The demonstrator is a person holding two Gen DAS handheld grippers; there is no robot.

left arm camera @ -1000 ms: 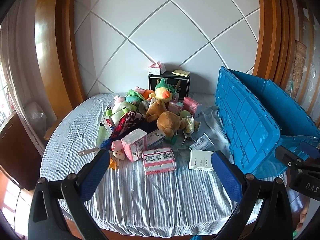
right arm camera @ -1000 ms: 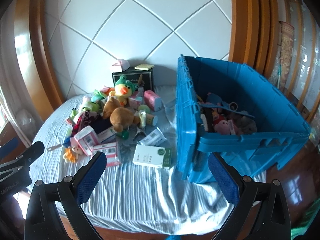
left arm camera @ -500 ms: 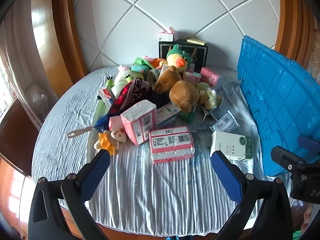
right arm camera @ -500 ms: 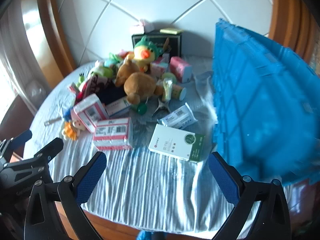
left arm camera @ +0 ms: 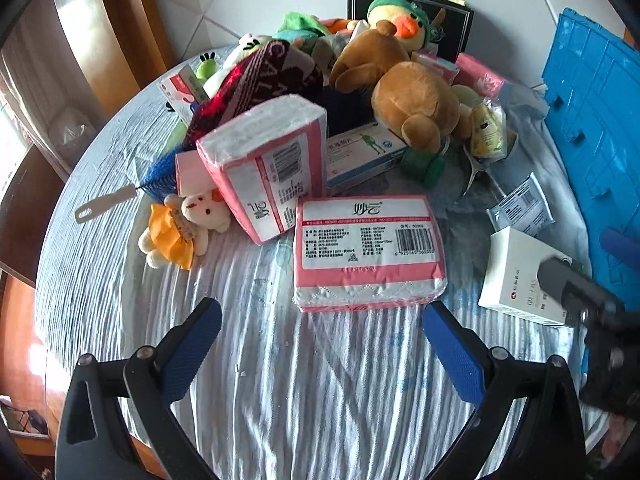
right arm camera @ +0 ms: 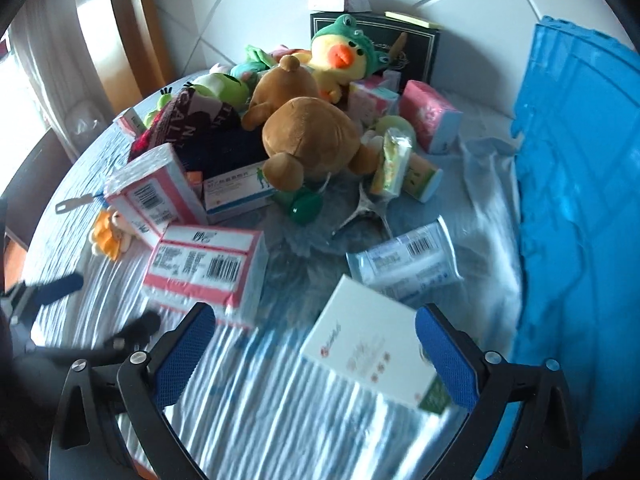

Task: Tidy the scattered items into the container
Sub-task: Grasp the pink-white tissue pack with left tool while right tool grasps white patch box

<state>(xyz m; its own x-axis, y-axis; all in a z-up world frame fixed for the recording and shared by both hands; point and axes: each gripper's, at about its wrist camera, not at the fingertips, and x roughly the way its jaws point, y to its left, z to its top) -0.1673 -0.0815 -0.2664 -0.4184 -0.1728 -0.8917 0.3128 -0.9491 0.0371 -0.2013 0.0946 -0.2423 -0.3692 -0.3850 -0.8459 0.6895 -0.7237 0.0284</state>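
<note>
You are holding your left gripper (left arm camera: 322,344) wide open and empty, just short of the flat pink tissue pack (left arm camera: 368,250). Your right gripper (right arm camera: 316,346) is gaping around the white box (right arm camera: 368,346), beside the blue container (right arm camera: 580,208).

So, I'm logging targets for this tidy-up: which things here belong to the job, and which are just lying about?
Job:
blue crate
flat tissue pack
white box
brown bear
small orange doll
left gripper, right gripper, both open and empty

Lying about:
black box by the wall
striped tablecloth
</note>
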